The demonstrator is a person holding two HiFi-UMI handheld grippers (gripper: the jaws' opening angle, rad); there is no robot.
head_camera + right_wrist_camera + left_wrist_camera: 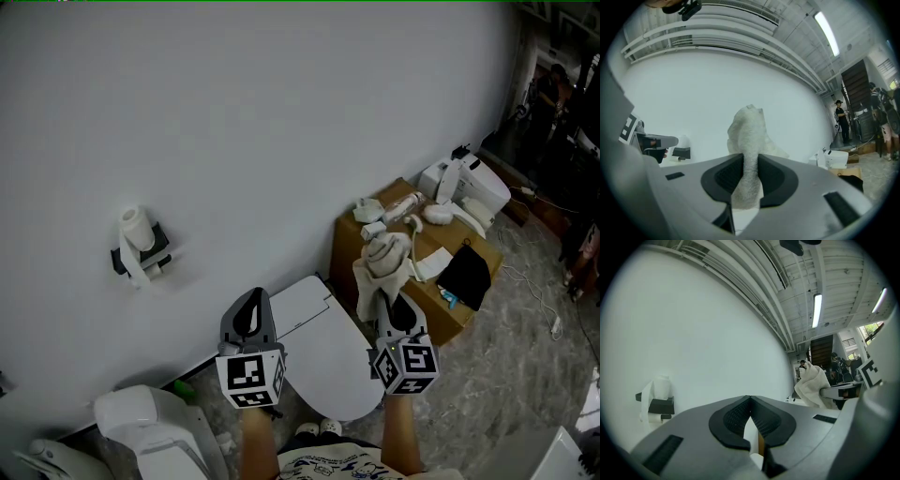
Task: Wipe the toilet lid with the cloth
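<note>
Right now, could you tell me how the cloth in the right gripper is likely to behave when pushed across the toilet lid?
Probably floppy: the cloth bunches and droops around the right gripper, keeping no shape of its own. Likely light, since one small pinch holds it all up. Its nubby weave should drag rather than slide on the smooth toilet lid.

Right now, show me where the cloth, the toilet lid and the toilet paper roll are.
cloth (382, 258), head view, its bunched middle.
toilet lid (328, 361), head view, bare middle of its top.
toilet paper roll (137, 226), head view, the roll's upper side.
</note>
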